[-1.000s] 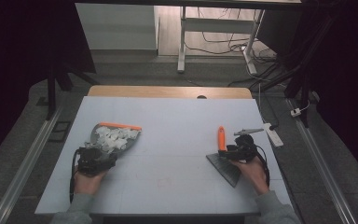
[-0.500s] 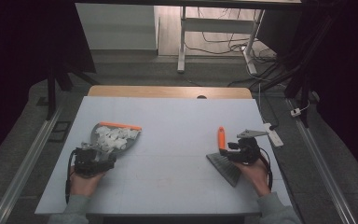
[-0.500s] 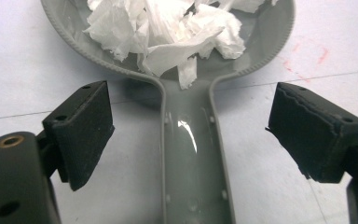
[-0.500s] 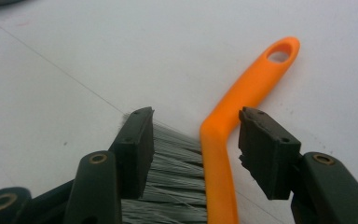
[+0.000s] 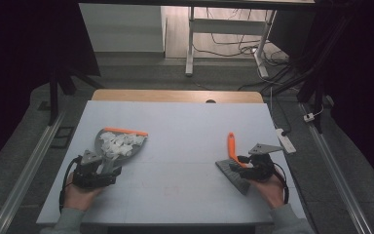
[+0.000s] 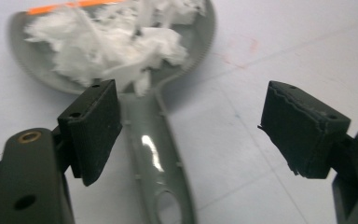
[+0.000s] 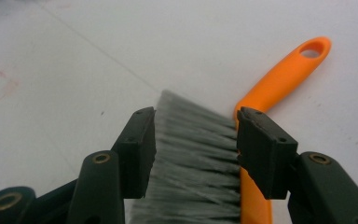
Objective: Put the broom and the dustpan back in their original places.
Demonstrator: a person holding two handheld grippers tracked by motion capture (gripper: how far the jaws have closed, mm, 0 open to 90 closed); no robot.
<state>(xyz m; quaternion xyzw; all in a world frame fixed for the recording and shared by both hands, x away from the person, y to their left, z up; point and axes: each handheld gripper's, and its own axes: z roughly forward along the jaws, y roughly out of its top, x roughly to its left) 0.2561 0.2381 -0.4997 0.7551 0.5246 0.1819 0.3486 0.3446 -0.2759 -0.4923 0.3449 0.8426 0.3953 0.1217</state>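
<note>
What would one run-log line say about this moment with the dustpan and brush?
left gripper: open, jaws just opened, off dustpan handle | dustpan: holds white paper scraps | right gripper: open over brush | brush: flat on table

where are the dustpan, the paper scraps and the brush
dustpan [image 6: 156, 154], left gripper view, on its grey handle
paper scraps [image 5: 118, 143], high view, middle of the white heap in the pan
brush [image 7: 282, 79], right gripper view, on its orange handle
</note>
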